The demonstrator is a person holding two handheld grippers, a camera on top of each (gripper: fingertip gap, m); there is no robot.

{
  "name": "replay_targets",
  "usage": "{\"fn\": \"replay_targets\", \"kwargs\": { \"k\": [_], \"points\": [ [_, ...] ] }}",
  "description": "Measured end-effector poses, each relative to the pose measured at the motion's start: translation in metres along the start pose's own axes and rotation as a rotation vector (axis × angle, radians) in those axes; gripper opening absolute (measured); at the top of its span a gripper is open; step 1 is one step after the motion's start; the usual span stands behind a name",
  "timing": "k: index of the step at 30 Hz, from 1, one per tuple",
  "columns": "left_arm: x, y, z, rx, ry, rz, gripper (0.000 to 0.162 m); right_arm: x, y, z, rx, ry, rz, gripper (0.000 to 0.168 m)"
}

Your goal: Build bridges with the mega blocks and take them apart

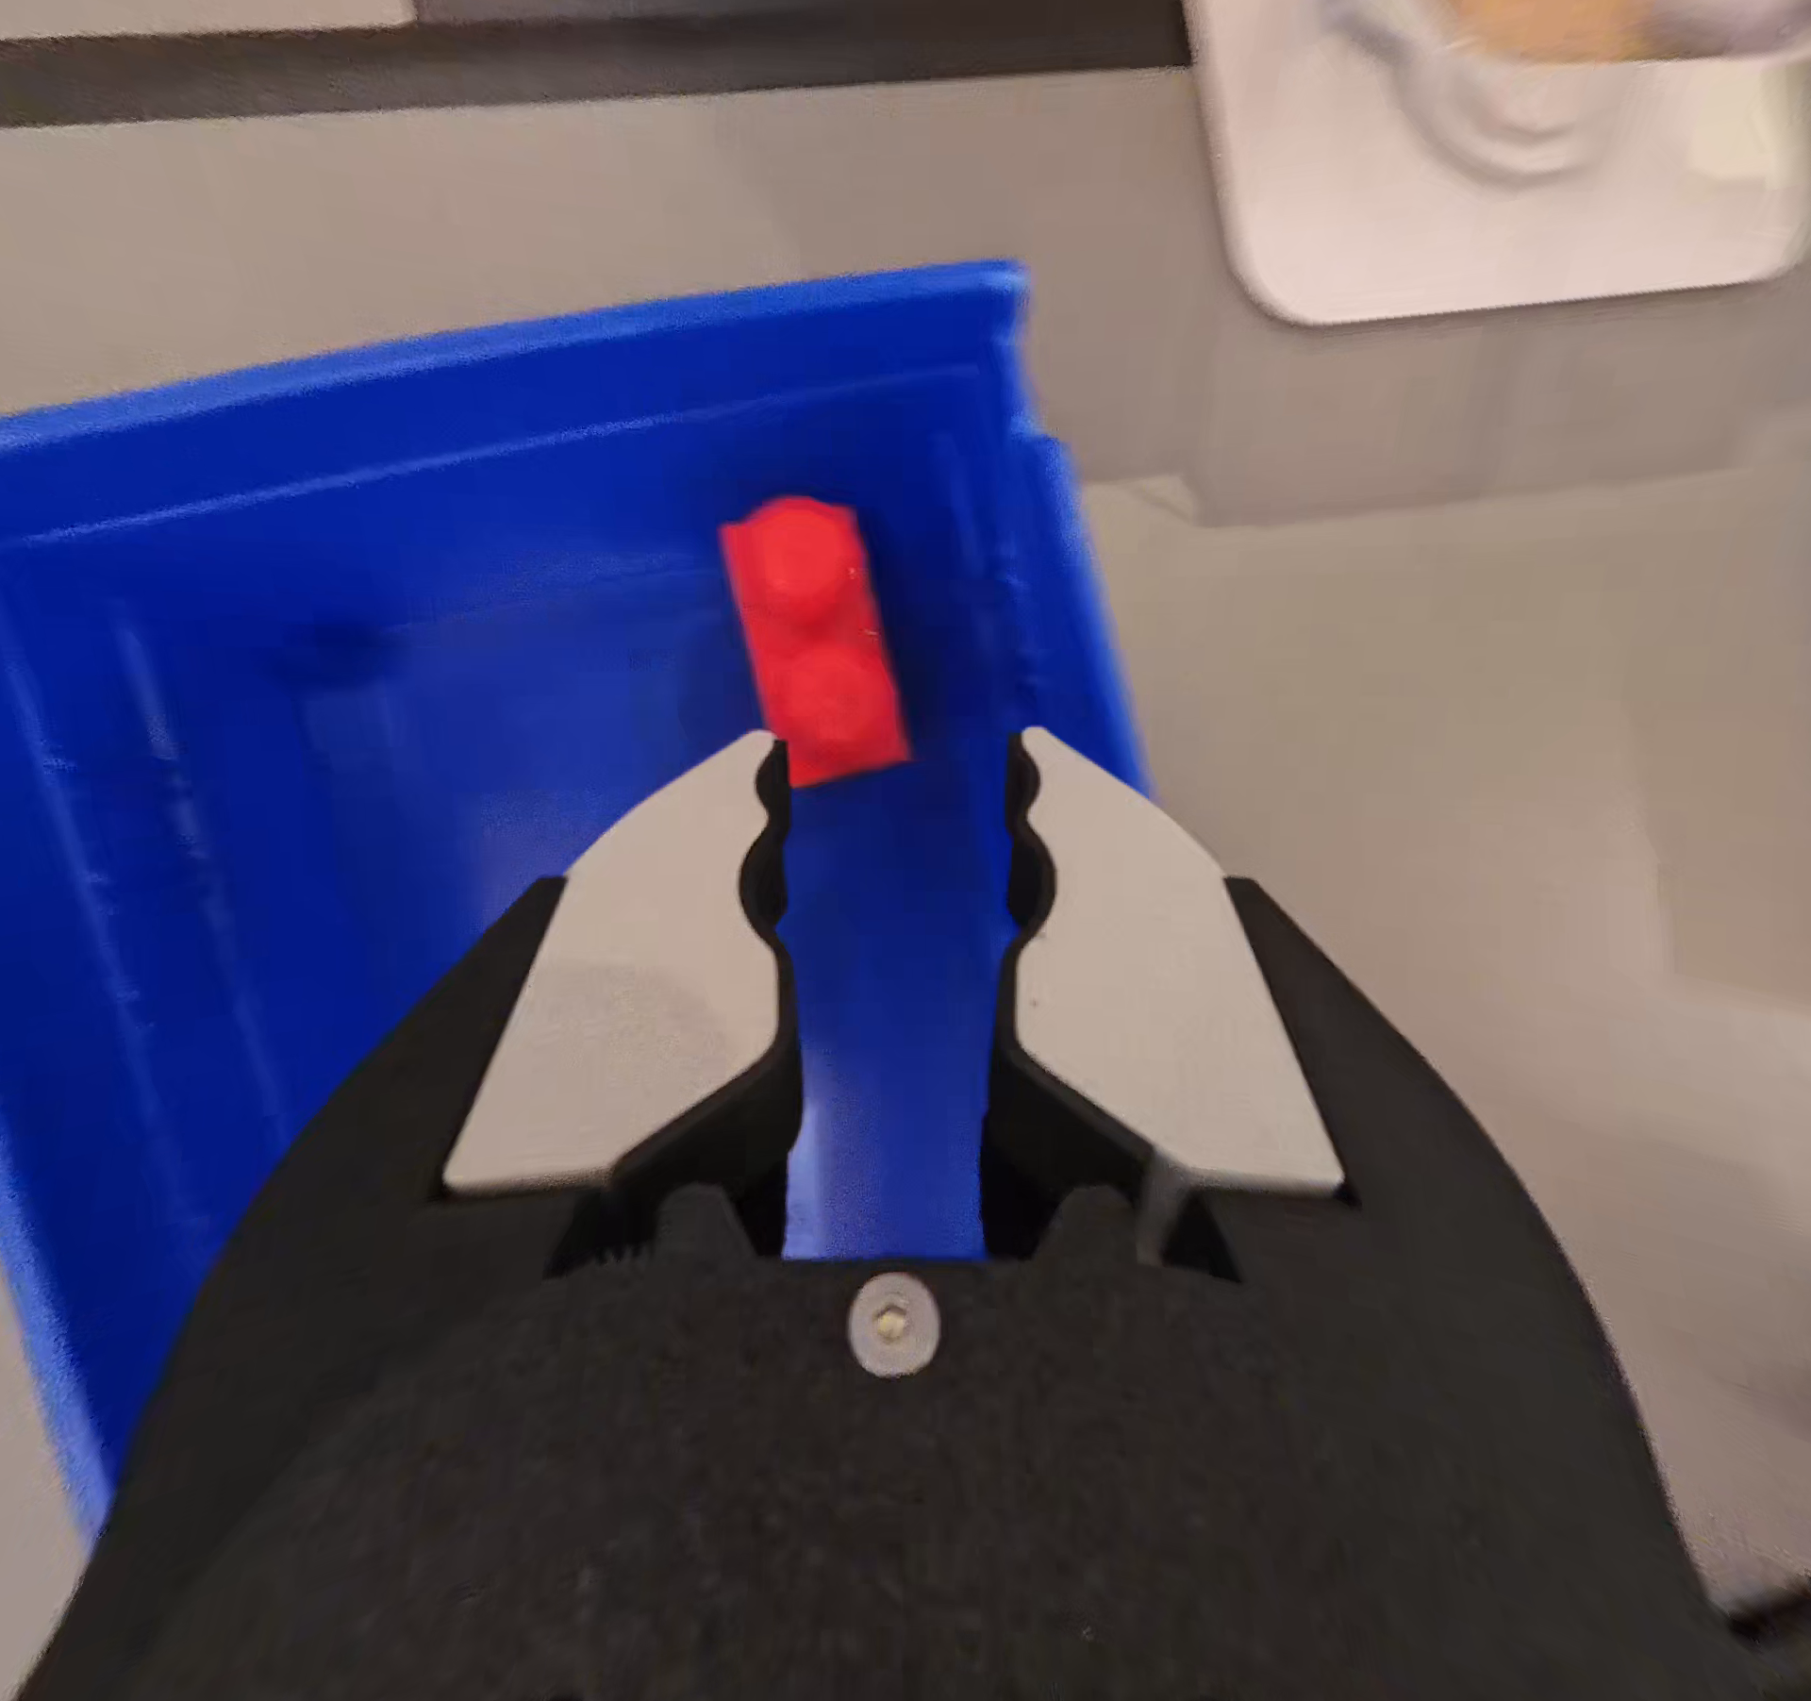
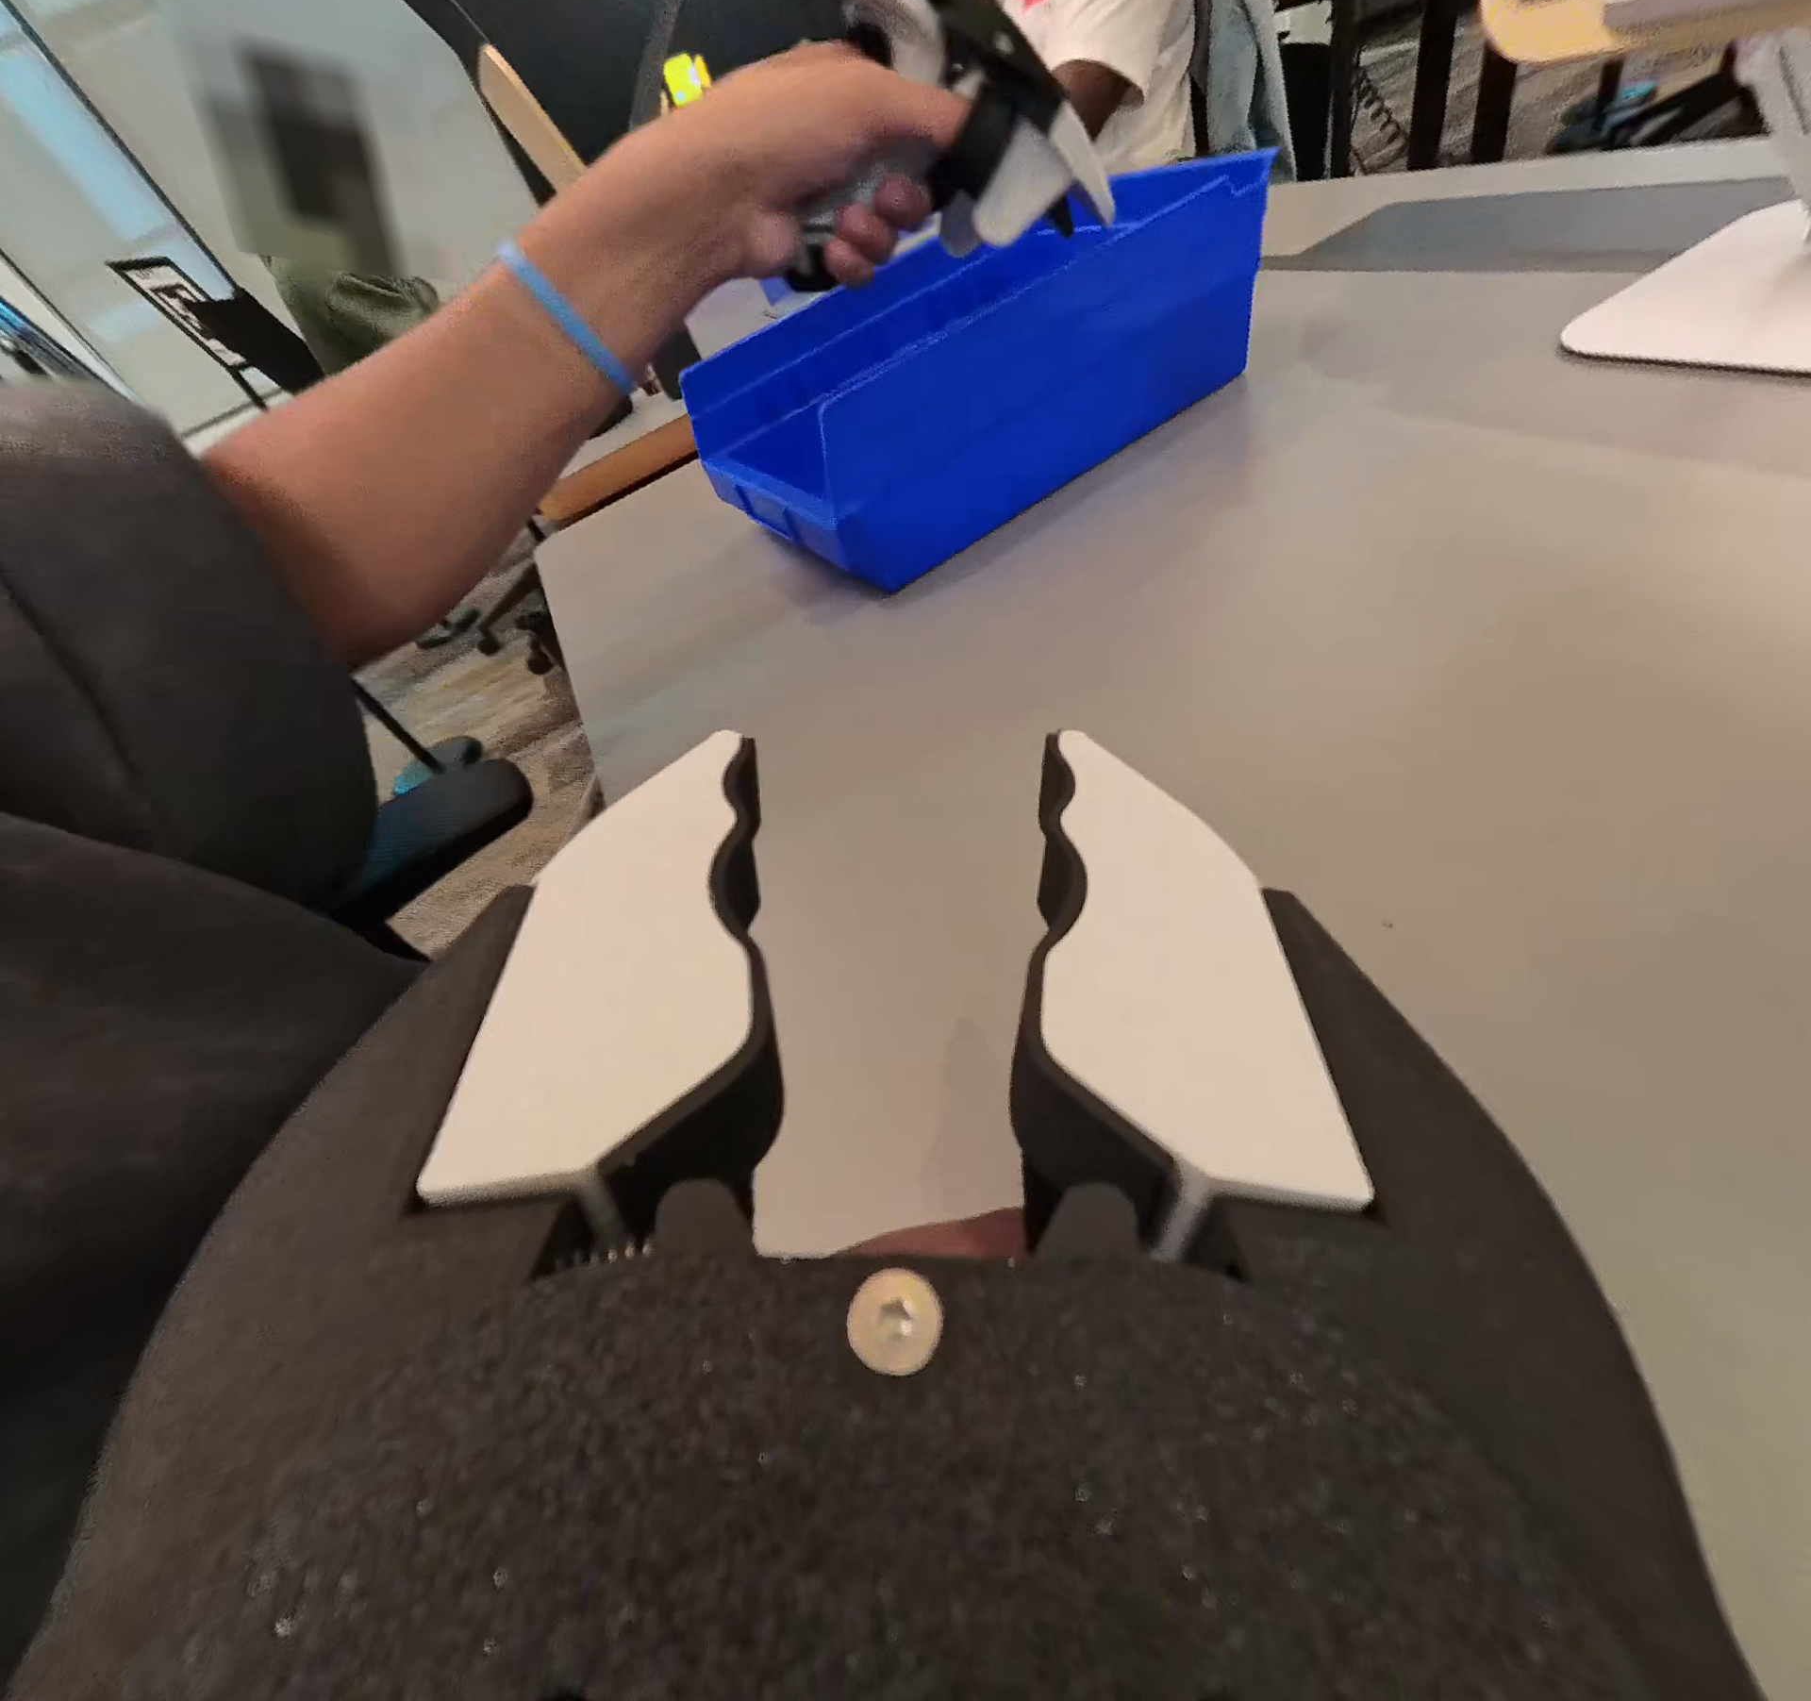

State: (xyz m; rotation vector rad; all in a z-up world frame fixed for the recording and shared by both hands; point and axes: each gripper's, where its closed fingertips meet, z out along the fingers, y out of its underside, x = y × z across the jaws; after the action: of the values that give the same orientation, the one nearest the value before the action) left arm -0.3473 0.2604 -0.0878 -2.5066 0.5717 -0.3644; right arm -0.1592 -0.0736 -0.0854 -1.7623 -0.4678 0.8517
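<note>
Now: left gripper (image 1: 897,752) spread apart over the blue bin (image 1: 392,674). Red two-stud block (image 1: 813,639): light, rigid, slick — pinch its long flat sides. Right gripper (image 2: 897,752) apart, empty.

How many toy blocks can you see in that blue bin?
1: a red block lies on the blue bin's floor near its right wall, just beyond the open left gripper. The gripper may hide others.

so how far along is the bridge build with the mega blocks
Done: nothing built shows; the grey table carries no blocks. In hand: the left gripper hangs open over the blue plastic bin, just short of a red two-stud block lying inside; the jaws hold nothing. The right gripper is open and empty above the table. Left: picking blocks, building, then taking apart.
</note>
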Motion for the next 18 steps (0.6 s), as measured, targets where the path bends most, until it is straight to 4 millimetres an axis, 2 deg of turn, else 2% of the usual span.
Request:
{"fn": "replay_targets", "kwargs": {
  "k": [2,3,6,8,10,12,16,18],
  "points": [
    [-0.023,-0.007,0.021,-0.070,-0.103,0.003,0.043,-0.003,0.000,-0.002,-0.004,0.021,-0.053,0.055],
    [-0.028,-0.008,0.029,-0.101,-0.116,-0.003,0.043,-0.004,0.001,-0.004,-0.010,0.034,-0.080,0.054],
    [-0.018,-0.007,0.045,-0.160,-0.058,-0.033,0.045,-0.001,0.004,-0.006,-0.027,0.076,-0.138,0.054],
    [-0.016,-0.005,0.052,-0.182,-0.082,-0.007,0.047,0.000,0.007,-0.007,-0.041,0.090,-0.165,0.054],
    [-0.019,-0.005,0.054,-0.188,-0.138,0.025,0.042,-0.003,0.008,-0.006,-0.047,0.080,-0.181,0.054],
    [-0.025,-0.006,0.054,-0.187,-0.179,0.040,0.029,-0.008,0.009,-0.004,-0.048,0.063,-0.194,0.054],
    [-0.031,-0.007,0.054,-0.197,-0.186,0.033,0.029,-0.013,0.011,-0.001,-0.066,0.057,-0.234,0.054],
    [-0.033,-0.003,0.052,-0.227,-0.206,0.048,0.037,-0.012,0.013,0.001,-0.075,0.061,-0.251,0.054]
  ]
}}
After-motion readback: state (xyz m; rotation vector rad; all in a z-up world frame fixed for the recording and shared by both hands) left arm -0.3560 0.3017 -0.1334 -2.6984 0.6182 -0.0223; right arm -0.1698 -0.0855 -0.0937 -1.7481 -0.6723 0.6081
